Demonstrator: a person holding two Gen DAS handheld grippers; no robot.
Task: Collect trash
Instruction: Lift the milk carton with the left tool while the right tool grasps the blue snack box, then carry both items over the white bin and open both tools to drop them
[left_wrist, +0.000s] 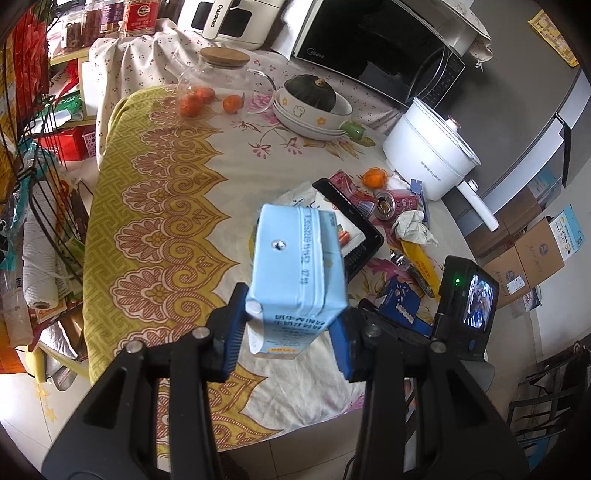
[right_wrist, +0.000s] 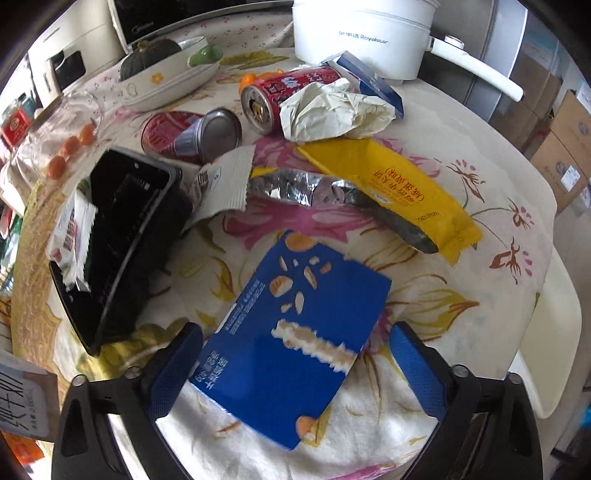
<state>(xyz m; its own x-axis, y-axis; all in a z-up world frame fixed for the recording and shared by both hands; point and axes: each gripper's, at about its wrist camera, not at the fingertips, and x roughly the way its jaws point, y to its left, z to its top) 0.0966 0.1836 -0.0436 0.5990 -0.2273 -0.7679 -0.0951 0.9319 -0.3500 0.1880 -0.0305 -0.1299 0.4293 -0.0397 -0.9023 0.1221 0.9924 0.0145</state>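
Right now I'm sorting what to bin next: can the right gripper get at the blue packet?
Probably yes. The right gripper is open, a finger on each side of the blue packet, which lies flat on the tablecloth with nothing on top. The black tray sits clear to one side.

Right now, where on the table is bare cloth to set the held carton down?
Free: the yellow-patterned cloth left of the black tray, up to the oranges. Crowded: right of the tray, around the cans, crumpled paper and yellow wrapper.
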